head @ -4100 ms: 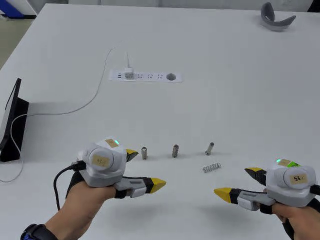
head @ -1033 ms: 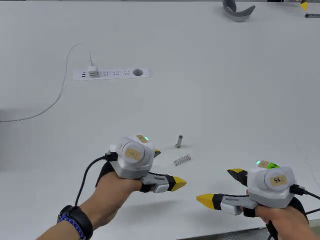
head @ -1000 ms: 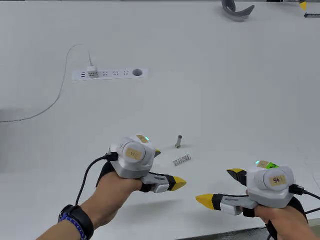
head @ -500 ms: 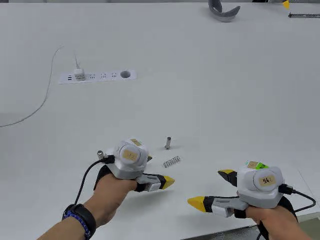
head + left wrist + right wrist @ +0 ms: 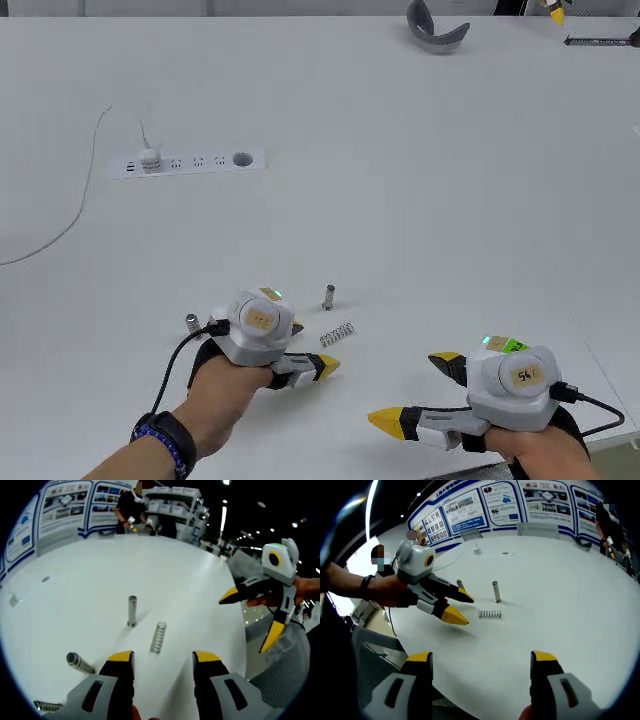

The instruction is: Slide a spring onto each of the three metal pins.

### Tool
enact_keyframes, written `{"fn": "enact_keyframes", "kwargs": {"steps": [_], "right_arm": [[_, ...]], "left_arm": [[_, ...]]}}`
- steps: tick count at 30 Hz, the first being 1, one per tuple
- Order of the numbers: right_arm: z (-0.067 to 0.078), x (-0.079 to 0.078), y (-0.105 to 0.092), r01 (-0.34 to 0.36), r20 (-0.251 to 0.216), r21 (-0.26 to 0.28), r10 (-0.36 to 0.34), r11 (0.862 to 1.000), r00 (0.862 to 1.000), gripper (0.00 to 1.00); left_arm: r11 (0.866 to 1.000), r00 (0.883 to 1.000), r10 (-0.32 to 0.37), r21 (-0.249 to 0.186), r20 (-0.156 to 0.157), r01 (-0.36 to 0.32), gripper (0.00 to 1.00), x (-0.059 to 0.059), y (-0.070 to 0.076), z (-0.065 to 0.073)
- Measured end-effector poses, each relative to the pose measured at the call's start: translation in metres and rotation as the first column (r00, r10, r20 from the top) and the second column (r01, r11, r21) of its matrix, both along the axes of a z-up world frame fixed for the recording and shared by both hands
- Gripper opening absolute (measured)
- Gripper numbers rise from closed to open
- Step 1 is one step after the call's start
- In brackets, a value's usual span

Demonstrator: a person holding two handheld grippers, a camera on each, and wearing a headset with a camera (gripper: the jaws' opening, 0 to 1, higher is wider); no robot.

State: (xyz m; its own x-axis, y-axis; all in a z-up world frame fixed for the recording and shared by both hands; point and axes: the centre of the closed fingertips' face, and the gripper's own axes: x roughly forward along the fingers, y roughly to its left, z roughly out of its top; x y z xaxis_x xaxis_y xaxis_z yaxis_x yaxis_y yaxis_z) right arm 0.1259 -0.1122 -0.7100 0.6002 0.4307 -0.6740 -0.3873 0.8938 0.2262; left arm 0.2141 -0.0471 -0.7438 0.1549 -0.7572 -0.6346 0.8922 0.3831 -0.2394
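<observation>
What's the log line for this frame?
left tongs open | right tongs open | loose spring flat, ahead of left tongs | bare pin upright | two sprung pins

Bright, even overhead light falls on the white table (image 5: 420, 200), which is close to washed out in the head view, though detail stays sharp there. Shadows are soft and faint: a pale smudge under the left gripper (image 5: 311, 346) and the right gripper (image 5: 410, 390), and a short one beside the bare pin (image 5: 329, 296) and the loose spring (image 5: 338, 334). In the left gripper view, ceiling lamps (image 5: 223, 515) show as bright streaks on a dark ceiling. Both gripper views bend strongly toward their edges, where the wall posters (image 5: 495, 500) curve and soften. The white glare band (image 5: 370, 510) in the right gripper view is probably a lamp.
</observation>
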Motion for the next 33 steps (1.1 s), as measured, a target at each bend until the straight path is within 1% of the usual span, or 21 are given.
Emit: {"fn": "enact_keyframes", "kwargs": {"steps": [3,5,9,11,17,20,23,25,28,31,32,33], "right_arm": [[-0.001,-0.001,-0.001,0.0,-0.003,-0.002,0.0,1.0,1.0,0.81],[-0.001,-0.001,-0.001,0.002,-0.006,-0.001,-0.002,1.0,1.0,0.81],[0.0,-0.001,-0.001,0.004,-0.006,0.0,-0.004,1.0,1.0,0.8],[0.0,-0.001,-0.001,0.007,-0.005,0.001,-0.007,1.0,1.0,0.8],[-0.001,-0.002,-0.001,0.007,-0.009,0.0,-0.007,1.0,1.0,0.8],[-0.001,-0.003,-0.003,0.011,-0.009,0.001,-0.011,1.0,1.0,0.8],[-0.001,-0.004,-0.005,0.014,-0.01,-0.001,-0.014,1.0,1.0,0.8],[-0.001,-0.005,-0.006,0.017,-0.011,-0.001,-0.017,1.0,1.0,0.8],[-0.002,-0.005,-0.008,0.018,-0.013,-0.003,-0.018,1.0,1.0,0.8],[-0.001,-0.005,-0.008,0.019,-0.012,-0.001,-0.019,1.0,1.0,0.8],[-0.001,-0.005,-0.007,0.019,-0.012,0.001,-0.019,1.0,1.0,0.8],[-0.002,-0.005,-0.007,0.019,-0.013,0.001,-0.019,1.0,1.0,0.8]], "left_arm": [[1.0,1.0,-0.001,-0.002,-0.003,0.001,0.46,0.0,-0.002,-0.001],[1.0,1.0,-0.001,0.004,0.004,0.001,0.45,0.0,-0.002,-0.003],[1.0,1.0,0.01,0.004,0.005,-0.01,0.41,0.002,-0.002,-0.006],[1.0,1.0,0.015,0.005,0.01,-0.015,0.39,0.003,-0.002,-0.006],[1.0,1.0,0.026,0.002,0.012,-0.026,0.35,0.006,-0.006,-0.01],[1.0,1.0,0.026,0.007,0.015,-0.026,0.34,0.006,-0.008,-0.012],[0.999,0.999,0.037,0.005,0.012,-0.037,0.32,0.007,-0.01,-0.014],[0.999,0.999,0.05,-0.01,0.009,-0.05,0.29,0.008,-0.012,-0.013],[0.998,0.998,0.057,0.002,0.005,-0.057,0.28,0.008,-0.014,-0.019],[0.997,0.997,0.075,-0.002,-0.01,-0.075,0.27,0.008,-0.015,-0.02],[0.995,0.996,0.094,-0.015,-0.005,-0.094,0.25,0.011,-0.016,-0.02],[0.995,0.995,0.097,-0.01,-0.013,-0.097,0.24,0.009,-0.015,-0.019]]}}
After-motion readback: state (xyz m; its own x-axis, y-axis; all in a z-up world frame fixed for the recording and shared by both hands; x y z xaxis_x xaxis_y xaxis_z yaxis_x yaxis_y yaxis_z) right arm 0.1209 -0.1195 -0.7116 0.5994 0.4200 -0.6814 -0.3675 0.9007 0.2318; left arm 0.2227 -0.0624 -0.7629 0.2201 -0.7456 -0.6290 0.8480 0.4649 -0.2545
